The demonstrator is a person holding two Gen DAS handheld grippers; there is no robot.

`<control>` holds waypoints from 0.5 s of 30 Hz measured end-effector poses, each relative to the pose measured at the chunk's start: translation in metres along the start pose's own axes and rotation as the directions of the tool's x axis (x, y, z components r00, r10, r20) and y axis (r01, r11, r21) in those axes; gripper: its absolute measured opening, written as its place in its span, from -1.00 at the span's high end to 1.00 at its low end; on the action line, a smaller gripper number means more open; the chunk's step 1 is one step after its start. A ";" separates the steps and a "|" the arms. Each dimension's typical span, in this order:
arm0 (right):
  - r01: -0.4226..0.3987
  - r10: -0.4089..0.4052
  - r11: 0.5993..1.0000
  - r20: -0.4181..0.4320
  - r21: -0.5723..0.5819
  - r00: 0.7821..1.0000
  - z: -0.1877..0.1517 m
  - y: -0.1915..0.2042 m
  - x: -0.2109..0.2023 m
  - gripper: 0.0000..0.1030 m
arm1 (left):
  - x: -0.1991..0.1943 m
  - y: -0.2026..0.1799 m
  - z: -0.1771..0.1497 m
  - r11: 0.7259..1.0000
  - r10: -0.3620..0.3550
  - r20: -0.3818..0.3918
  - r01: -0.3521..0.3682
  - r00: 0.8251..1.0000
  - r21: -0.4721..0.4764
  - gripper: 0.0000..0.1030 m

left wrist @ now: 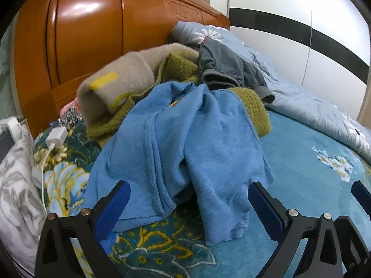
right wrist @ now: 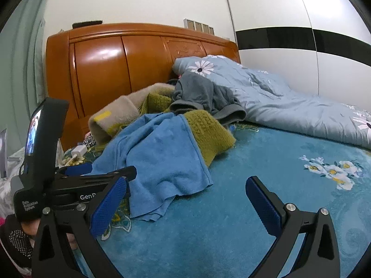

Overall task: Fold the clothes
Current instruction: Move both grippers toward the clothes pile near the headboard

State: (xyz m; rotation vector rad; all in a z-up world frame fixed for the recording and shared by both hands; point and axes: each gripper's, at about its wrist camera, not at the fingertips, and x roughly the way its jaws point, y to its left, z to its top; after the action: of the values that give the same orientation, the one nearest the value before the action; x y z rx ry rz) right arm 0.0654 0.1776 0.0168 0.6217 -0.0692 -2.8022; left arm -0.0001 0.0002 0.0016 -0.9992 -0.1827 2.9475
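Observation:
A crumpled blue garment [left wrist: 185,143] lies at the front of a clothes pile on the teal floral bedspread [left wrist: 301,185]; it also shows in the right wrist view [right wrist: 162,153]. Behind it lie an olive knit [left wrist: 252,108], a beige knit with a yellow patch [left wrist: 120,85] and a grey garment [left wrist: 222,62]. My left gripper [left wrist: 189,199] is open, its fingers either side of the blue garment's lower edge, holding nothing. My right gripper [right wrist: 185,199] is open and empty over the bedspread [right wrist: 255,162], just right of the blue garment. The left gripper's body [right wrist: 76,185] shows at the left of the right wrist view.
A wooden headboard [left wrist: 92,34] stands behind the pile. A light blue daisy quilt [left wrist: 301,102] lies bunched along the right side. A white charger and cable [left wrist: 55,136] lie at the left beside a grey floral pillow [left wrist: 16,185]. A white wardrobe [right wrist: 301,46] stands at the right.

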 end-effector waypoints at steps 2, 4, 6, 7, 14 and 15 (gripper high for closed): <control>-0.010 0.010 1.000 -0.002 0.016 1.000 0.000 0.001 0.001 -1.00 | -0.002 -0.001 0.003 1.000 0.017 0.009 -0.017 1.000 0.008 -1.00; -0.025 0.022 0.998 0.041 0.065 0.999 0.006 -0.009 -0.009 -1.00 | -0.004 -0.002 0.005 0.999 0.033 0.017 -0.033 0.999 0.015 -1.00; -0.018 0.012 0.997 0.068 0.080 0.998 0.007 -0.009 -0.014 -1.00 | -0.006 -0.002 0.008 0.998 0.049 0.026 -0.050 0.998 0.023 -1.00; -0.018 0.011 0.996 0.083 0.090 0.997 0.007 -0.011 -0.017 -1.00 | -0.010 -0.006 0.009 0.998 0.057 0.037 -0.058 0.998 0.025 -1.00; -0.005 -0.007 0.994 0.113 0.108 0.994 0.010 -0.014 -0.027 -1.00 | -0.034 -0.019 0.019 0.996 0.070 0.105 -0.076 0.992 0.052 -1.00; -0.004 -0.009 0.994 0.116 0.110 0.993 0.010 -0.014 -0.028 -1.00 | -0.036 -0.019 0.019 0.995 0.075 0.114 -0.081 0.991 0.054 -1.00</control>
State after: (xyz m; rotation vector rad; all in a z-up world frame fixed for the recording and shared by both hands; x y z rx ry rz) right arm 0.0820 0.1990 0.0360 0.4818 -0.2481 -2.8499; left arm 0.0168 0.0149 0.0412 -0.8540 -0.0606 3.0620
